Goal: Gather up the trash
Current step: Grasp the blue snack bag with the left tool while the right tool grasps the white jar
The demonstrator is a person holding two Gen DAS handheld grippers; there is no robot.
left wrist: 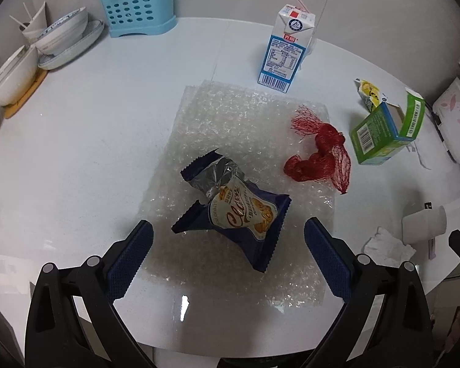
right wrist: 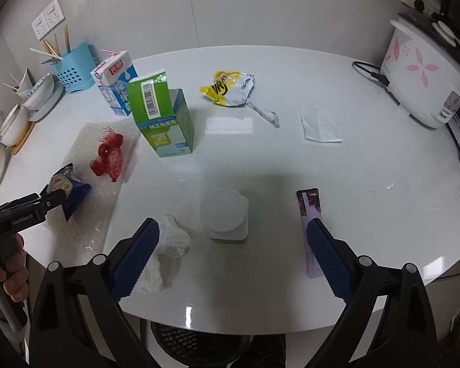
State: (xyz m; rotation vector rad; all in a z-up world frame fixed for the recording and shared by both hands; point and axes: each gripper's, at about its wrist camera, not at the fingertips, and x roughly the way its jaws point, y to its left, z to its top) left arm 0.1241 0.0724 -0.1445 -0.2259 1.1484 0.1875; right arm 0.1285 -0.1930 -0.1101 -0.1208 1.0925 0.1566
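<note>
Fingers of the left gripper (left wrist: 228, 245) are spread wide, one blue pad on each side of the dark blue snack wrapper (left wrist: 239, 211), with nothing yet touched or held; fingers of the right gripper (right wrist: 233, 248) are likewise spread and empty, poised over the near edge of the white table (right wrist: 337, 165). The snack wrapper is shown lying torn and crumpled on a sheet of bubble wrap (left wrist: 230, 128), with a red mesh bag (left wrist: 322, 156) just to its right on the same sheet; farther off stand a blue milk carton (left wrist: 286, 49) and an opened green carton (left wrist: 383, 135). In the right wrist view a crumpled tissue (right wrist: 168, 245) is seen beside the left finger, a white lidded cup (right wrist: 225, 214) between the fingers, and a purple strip (right wrist: 311, 214) partly hidden by the right finger; a yellow packet (right wrist: 227, 87) and flat paper scraps lie on the far side. A dark mesh bin (right wrist: 196, 343) is visible below the near table edge. The step in hand is judged to be the approach to the first pick, with all trash still on the table; the next move calls for the left pads to be lowered and closed across the wrapper's crumpled middle without the bubble wrap beneath being caught.
</note>
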